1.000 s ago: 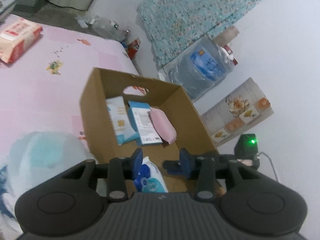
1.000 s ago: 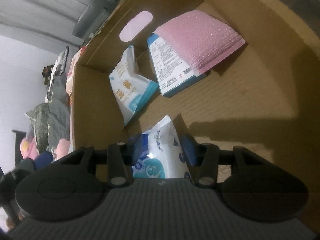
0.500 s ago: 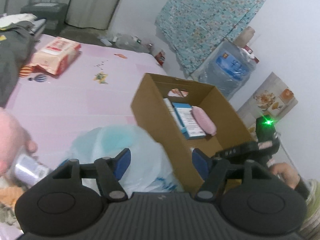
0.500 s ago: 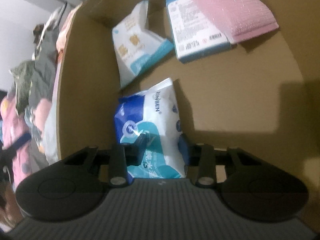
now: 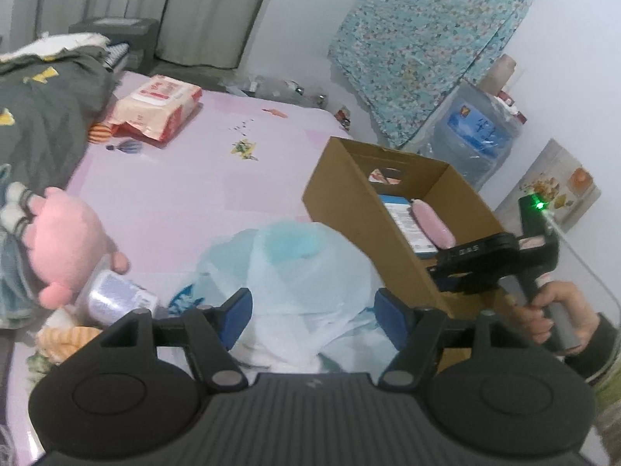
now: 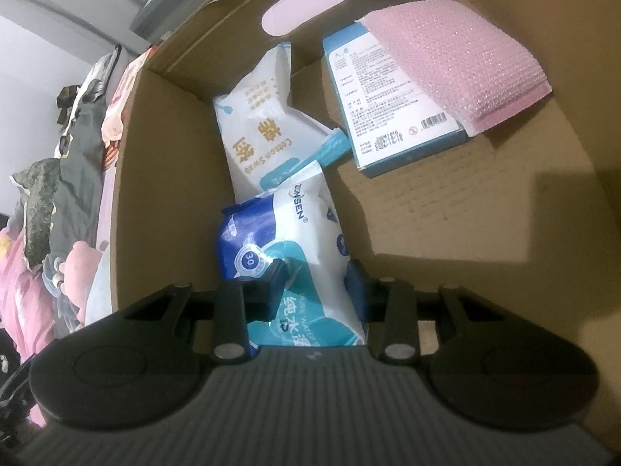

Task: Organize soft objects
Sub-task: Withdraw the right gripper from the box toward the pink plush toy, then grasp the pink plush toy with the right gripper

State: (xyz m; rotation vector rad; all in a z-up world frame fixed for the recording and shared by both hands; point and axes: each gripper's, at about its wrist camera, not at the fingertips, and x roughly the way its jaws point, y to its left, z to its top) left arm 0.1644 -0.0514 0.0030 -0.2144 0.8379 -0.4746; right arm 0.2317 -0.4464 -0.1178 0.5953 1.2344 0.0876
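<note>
Since a second ago the left gripper (image 5: 309,316) has swung away from the cardboard box (image 5: 349,209) to hang over a thin plastic bag (image 5: 295,272) on the pink bed sheet (image 5: 186,186); its jaws have just been opening and now stand apart, the bag bulging between them, pads not pressing it. The box sits at two o'clock from that gripper, a pink plush toy (image 5: 62,240) at nine o'clock, a red-and-white tissue pack (image 5: 159,106) at eleven.

Inside the box, the right gripper (image 6: 316,289) has lowered the wet-wipe pack (image 6: 291,248) toward the floor and pinches it between narrowed jaws. The pack reads "30" and part of a brand ending "SEN". At twelve o'clock lies a white bag (image 6: 264,124) marked "Cotton Swab"; at one o'clock a blue-edged carton (image 6: 388,105) with a barcode, half under a pink bubble sheet (image 6: 462,66).
</note>
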